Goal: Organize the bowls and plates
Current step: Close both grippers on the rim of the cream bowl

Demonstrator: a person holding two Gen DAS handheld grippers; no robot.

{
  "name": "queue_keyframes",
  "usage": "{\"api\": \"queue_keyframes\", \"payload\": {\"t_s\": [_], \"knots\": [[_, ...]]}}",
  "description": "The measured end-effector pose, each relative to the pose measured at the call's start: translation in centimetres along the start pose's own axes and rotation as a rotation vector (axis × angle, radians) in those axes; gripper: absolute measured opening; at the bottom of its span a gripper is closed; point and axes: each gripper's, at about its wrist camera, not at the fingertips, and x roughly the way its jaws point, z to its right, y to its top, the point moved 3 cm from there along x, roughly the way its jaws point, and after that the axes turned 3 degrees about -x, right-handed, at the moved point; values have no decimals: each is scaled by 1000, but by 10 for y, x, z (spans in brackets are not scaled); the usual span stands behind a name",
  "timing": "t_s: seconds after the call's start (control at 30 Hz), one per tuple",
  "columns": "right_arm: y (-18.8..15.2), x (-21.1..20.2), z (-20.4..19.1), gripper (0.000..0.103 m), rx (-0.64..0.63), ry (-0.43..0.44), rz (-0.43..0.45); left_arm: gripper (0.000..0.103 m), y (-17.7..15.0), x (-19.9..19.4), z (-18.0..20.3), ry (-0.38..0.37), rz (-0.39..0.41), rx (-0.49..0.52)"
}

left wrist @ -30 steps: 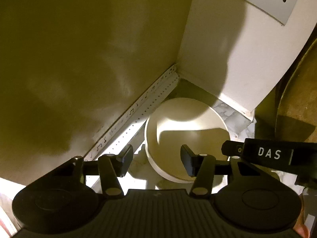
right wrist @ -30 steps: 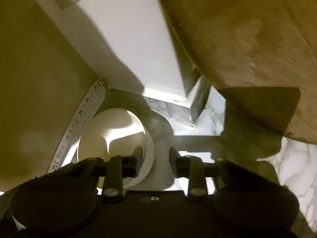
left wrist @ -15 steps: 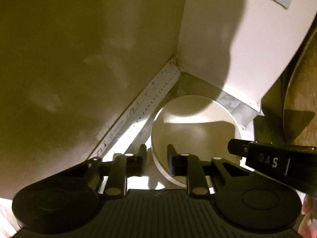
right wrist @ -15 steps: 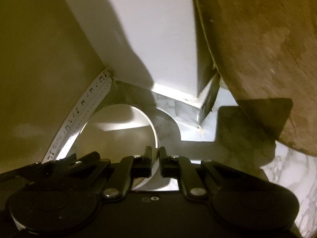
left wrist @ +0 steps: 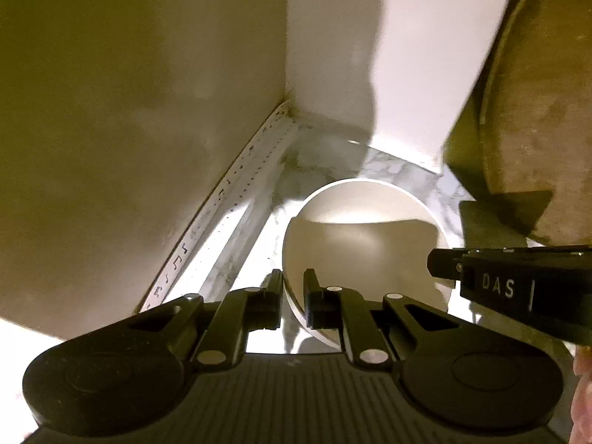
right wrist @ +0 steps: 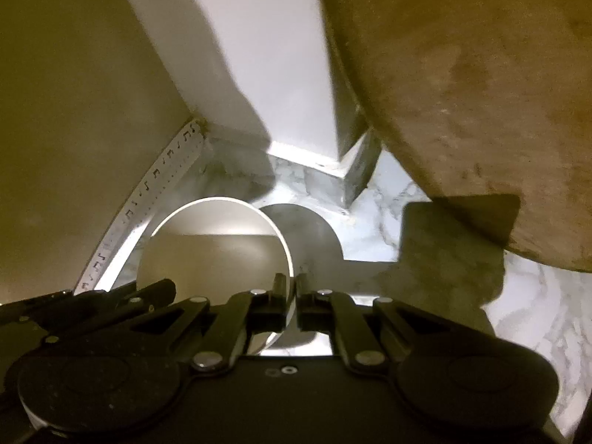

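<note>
Both sets of jaws have just been closing and now pinch the white bowl (left wrist: pixel 364 244) by its rim: my left gripper (left wrist: pixel 293 288) clamps the near-left edge, my right gripper (right wrist: pixel 290 292) the near-right edge. I judge the bowl barely lifted off the marble table (right wrist: pixel 536 318), in the corner by the perforated strip (left wrist: pixel 236 199). With only thin rim in each grip, uneven lifting could twist it free, or swing it into the wooden board (right wrist: pixel 462 92) leaning on the right.
</note>
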Motion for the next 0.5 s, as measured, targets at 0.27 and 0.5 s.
{"api": "queue_keyframes", "payload": {"t_s": [0.27, 0.5], "knots": [[-15, -43, -4, 5, -20, -20, 42, 11, -10, -39, 4, -44, 16, 33], [-36, -81, -12, 6, -43, -25, 52, 11, -24, -74, 3, -74, 17, 65]]}}
